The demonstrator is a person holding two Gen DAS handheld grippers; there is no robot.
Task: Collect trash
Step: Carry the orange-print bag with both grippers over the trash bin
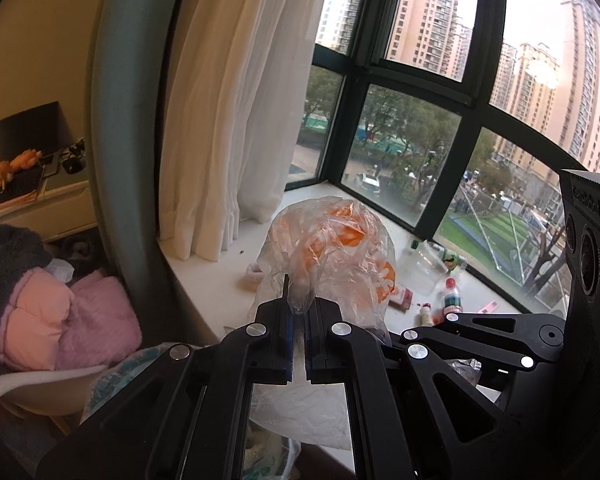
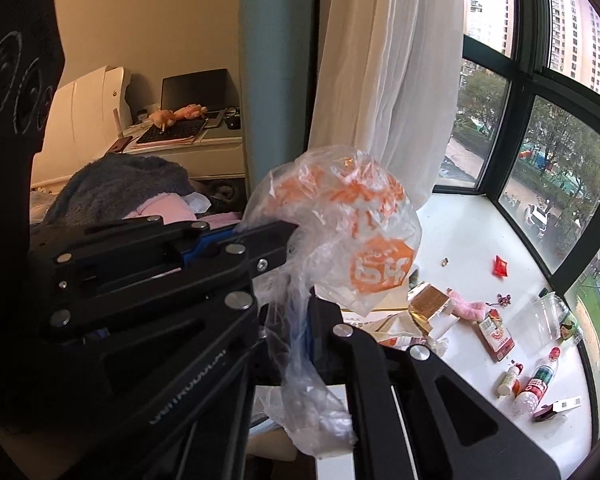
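Left gripper [image 1: 298,312] and right gripper [image 2: 296,320] jaws both pinching clear orange-printed plastic bag [image 2: 352,216] above littered windowsill [image 2: 472,232].

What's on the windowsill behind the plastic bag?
Behind the plastic bag, the windowsill holds a plastic bottle, a clear cup, a red carton and a red wrapper. The bag hides whatever lies directly behind it.

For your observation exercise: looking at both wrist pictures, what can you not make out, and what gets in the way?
- Plastic bag, both views: contents hidden by crumpled, orange-printed film.
- Windowsill, left wrist view: near part hidden behind the bag and left tongs.
- Bottle label, right wrist view: print too small.
- Right tongs tips, right wrist view: wrapped in film.
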